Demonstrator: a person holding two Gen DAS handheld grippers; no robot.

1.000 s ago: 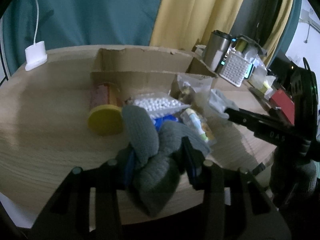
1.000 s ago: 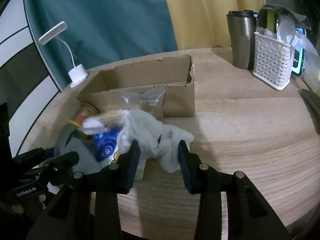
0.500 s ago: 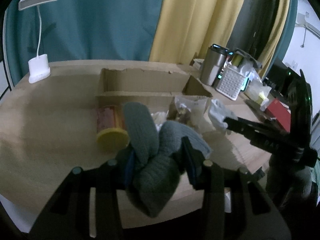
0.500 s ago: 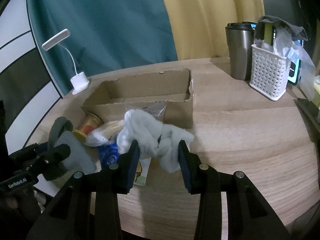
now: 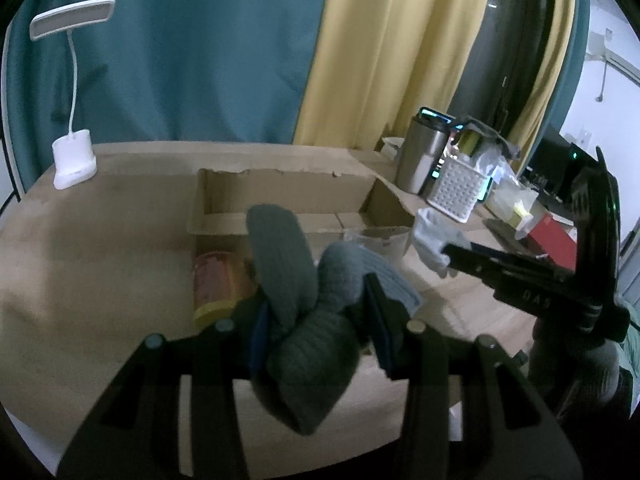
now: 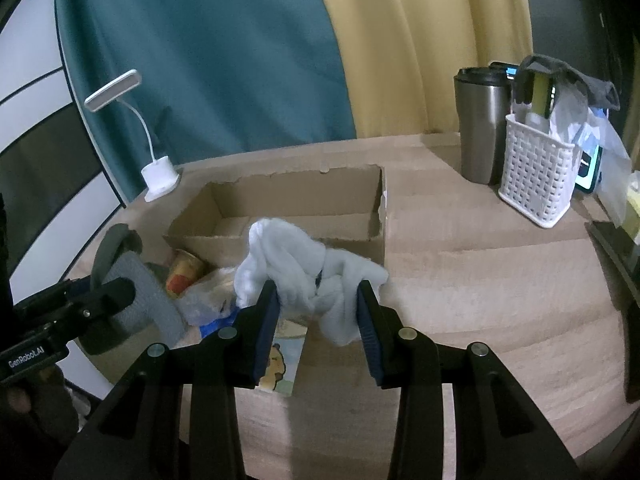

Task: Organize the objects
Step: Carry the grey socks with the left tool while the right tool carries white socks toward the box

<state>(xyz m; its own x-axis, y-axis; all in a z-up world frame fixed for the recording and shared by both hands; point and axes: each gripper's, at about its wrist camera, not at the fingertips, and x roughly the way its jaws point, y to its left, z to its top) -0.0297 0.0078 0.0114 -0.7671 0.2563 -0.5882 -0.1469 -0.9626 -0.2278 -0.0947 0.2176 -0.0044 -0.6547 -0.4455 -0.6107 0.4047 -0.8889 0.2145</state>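
My left gripper [image 5: 320, 322] is shut on a grey knitted sock [image 5: 292, 276] and holds it above the table, in front of the open cardboard box [image 5: 280, 196]. My right gripper [image 6: 318, 312] is shut on a white sock [image 6: 296, 264], also lifted above the table. The grey sock shows at the left of the right wrist view [image 6: 140, 292], and the white sock at the right of the left wrist view [image 5: 434, 240]. The box [image 6: 288, 204] looks empty inside. A yellow-lidded can [image 5: 218, 284], plastic bags [image 6: 208, 296] and a picture card [image 6: 280, 360] lie in front of it.
A white desk lamp [image 5: 74, 160] stands at the back left. A steel tumbler [image 6: 478, 124] and a white basket [image 6: 536, 180] full of items stand at the back right. A red box [image 5: 550, 238] and dark items lie at the right table edge.
Both grippers have risen and pulled back from the pile with their socks. The box interior now shows from higher up, and the pile of snacks sits lower in both views.
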